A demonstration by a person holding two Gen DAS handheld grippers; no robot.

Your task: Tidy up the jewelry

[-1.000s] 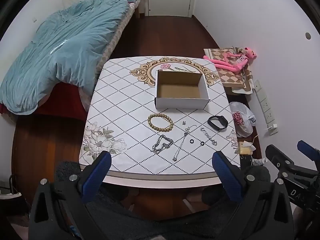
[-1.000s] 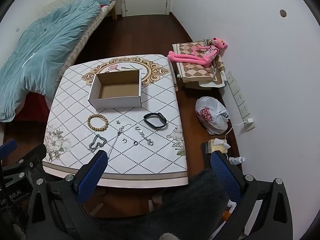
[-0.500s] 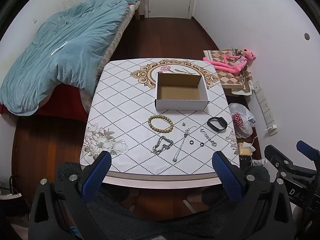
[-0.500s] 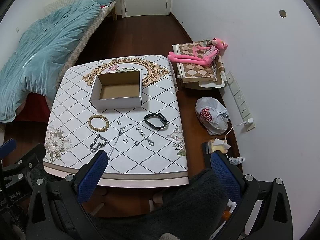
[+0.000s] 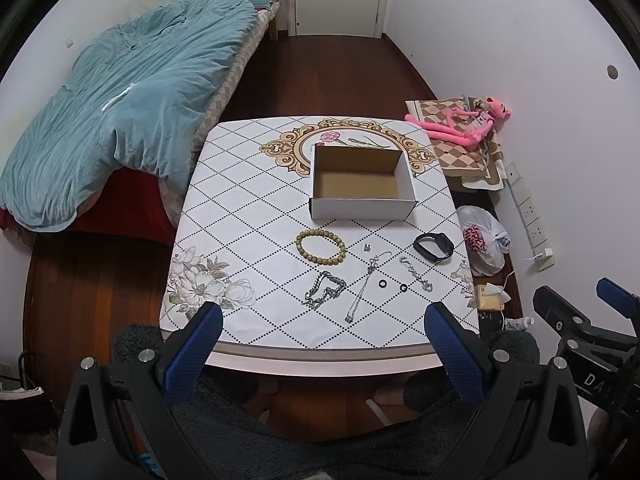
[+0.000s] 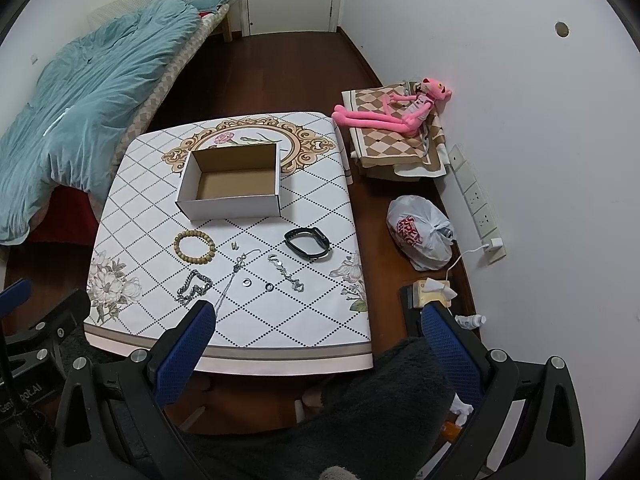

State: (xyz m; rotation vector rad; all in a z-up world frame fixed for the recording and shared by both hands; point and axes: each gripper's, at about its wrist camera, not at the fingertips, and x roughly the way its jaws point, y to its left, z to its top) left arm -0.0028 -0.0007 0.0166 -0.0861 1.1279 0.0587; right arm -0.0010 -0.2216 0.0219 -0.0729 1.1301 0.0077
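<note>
Both grippers released, nothing held: left gripper [image 5: 320,340], right gripper [image 6: 316,338] above near worktop [image 5: 248,216] edge. Jewelry loose on worktop: bead bracelet [image 5: 321,247], chain [image 5: 325,289], black band [image 5: 434,246]. Cardboard box [image 5: 362,184] beyond. Bag [image 6: 420,236] print unreadable.

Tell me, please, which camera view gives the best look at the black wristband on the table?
The right wrist view: the black wristband lies nearer the picture's middle, appears larger, and its open loop shows clearly. In the left wrist view the same band sits farther toward the table's right edge, smaller and more squeezed, though unblocked.
</note>
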